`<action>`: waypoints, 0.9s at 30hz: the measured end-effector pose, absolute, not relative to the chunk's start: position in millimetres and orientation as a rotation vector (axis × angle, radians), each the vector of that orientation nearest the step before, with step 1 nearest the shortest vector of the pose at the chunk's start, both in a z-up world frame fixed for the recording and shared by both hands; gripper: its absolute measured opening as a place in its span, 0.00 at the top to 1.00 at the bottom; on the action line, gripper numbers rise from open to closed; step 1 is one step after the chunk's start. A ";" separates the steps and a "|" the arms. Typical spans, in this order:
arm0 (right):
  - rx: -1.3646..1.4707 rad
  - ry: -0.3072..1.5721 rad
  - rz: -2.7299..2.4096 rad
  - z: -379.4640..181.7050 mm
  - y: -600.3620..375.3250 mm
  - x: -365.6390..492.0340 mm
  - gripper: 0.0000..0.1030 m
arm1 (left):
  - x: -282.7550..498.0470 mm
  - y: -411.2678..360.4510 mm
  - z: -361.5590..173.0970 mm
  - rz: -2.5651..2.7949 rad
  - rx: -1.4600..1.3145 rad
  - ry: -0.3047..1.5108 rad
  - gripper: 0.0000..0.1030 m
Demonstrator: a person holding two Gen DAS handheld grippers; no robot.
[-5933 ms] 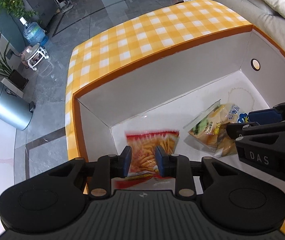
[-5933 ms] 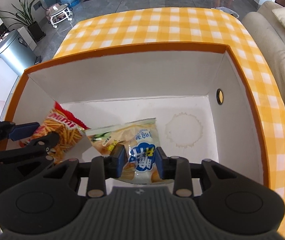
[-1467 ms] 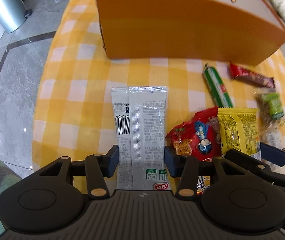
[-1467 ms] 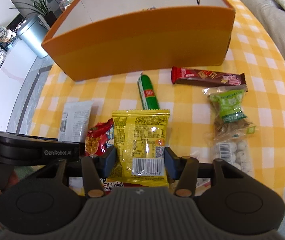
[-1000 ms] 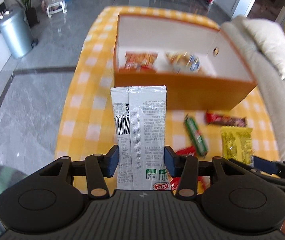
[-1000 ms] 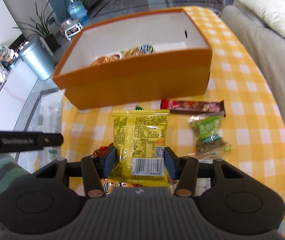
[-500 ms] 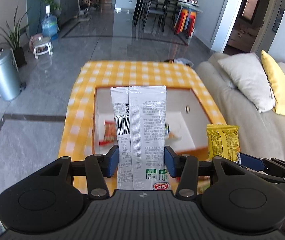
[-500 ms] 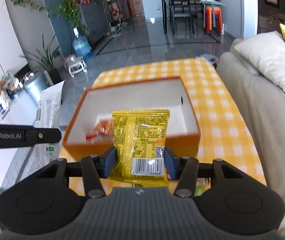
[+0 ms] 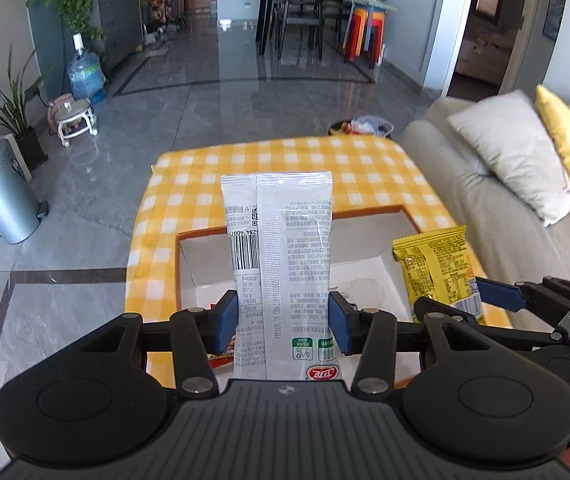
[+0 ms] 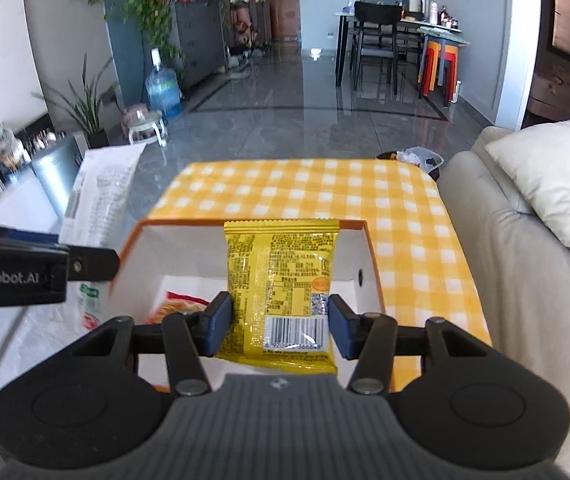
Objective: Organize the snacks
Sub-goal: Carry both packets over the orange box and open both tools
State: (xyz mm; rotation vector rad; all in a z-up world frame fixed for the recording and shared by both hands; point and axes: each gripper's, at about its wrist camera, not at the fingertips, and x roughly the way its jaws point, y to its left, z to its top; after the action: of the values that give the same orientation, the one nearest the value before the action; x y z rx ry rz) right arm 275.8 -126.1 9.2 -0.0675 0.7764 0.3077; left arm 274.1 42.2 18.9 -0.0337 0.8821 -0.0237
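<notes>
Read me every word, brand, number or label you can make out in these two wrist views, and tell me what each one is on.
"enRobot.AI": side of the left gripper, first letters cut off at the frame edge.
"284 4007": upside down beside the barcode on the white packet.
White packet's red logo and fine print: too small to read.
Yellow packet: barcode and print too small to read.
Red snack bag in the box: lettering blurred.

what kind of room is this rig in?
Most likely a home living room, open to a dining area: a sofa with cushions beside the checked-cloth table, a dining table with chairs further back, and houseplants on a cabinet.
</notes>
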 end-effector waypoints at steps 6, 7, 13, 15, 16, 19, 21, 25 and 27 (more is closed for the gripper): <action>-0.131 0.875 0.309 -30.1 -119.1 317.0 0.52 | 307.1 41.2 -23.9 -0.024 0.005 0.997 0.48; -0.144 0.892 0.310 -36.0 -117.0 322.3 0.52 | 312.2 41.9 -29.9 -0.025 0.003 1.016 0.48; -0.230 0.983 0.338 -70.4 -103.2 349.2 0.52 | 335.2 43.4 -56.9 -0.030 0.000 1.091 0.48; -0.253 1.005 0.345 -78.4 -100.5 356.1 0.52 | 341.6 42.1 -65.3 -0.040 0.004 1.116 0.48; -0.260 1.018 0.349 -82.4 -99.5 359.2 0.52 | 343.8 41.5 -69.6 -0.046 0.010 1.128 0.48; -0.268 1.052 0.352 -92.5 -96.5 367.6 0.52 | 350.3 38.8 -81.4 -0.053 0.025 1.165 0.48; -0.277 1.067 0.349 -98.4 -95.8 369.7 0.52 | 353.5 35.9 -87.7 -0.062 0.035 1.181 0.48; -0.267 1.087 0.344 -102.0 -95.9 366.8 0.52 | 355.8 32.5 -97.7 -0.068 0.041 1.213 0.48; -0.260 1.099 0.338 -103.0 -96.5 368.3 0.52 | 356.6 31.6 -101.3 -0.066 0.044 1.228 0.47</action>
State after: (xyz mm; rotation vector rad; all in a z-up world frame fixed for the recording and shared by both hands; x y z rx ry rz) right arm 368.3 -96.5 -103.0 -0.2598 1.0985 0.3381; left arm 356.6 31.6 -101.3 0.0443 1.2275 -0.0655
